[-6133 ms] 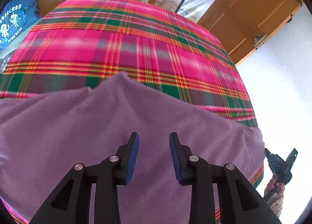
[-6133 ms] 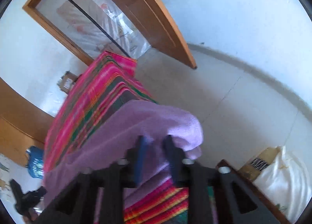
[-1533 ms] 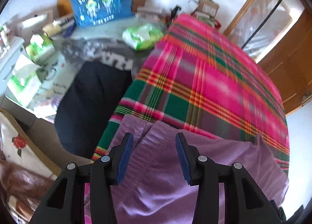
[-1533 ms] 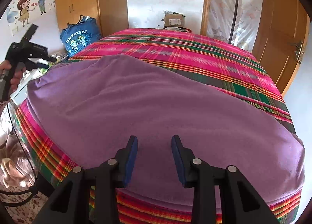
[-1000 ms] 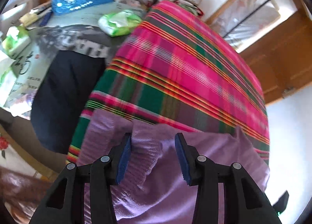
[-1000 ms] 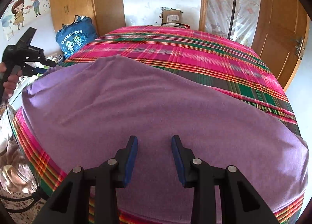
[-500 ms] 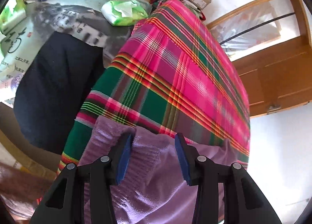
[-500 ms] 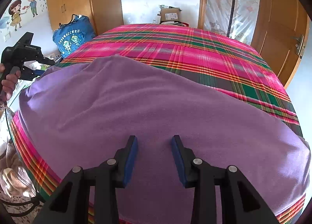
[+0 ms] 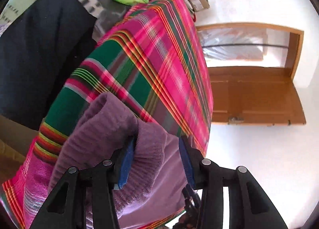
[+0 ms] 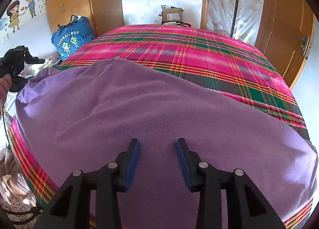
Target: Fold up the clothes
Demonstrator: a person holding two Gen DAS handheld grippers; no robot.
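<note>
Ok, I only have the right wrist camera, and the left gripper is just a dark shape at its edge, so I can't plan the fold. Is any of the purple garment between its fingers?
Observer: Yes. In the left wrist view, the left gripper has a ribbed cuff of the purple garment bunched between its fingers.
Operator: Pinched?
Observer: No. The jaws stand apart. The cuff leans on one pad, and the other looks clear of it.
Operator: Where on the bed is that?
Observer: Near one edge of the plaid bedcover, with a dark cloth just past that edge.
</note>
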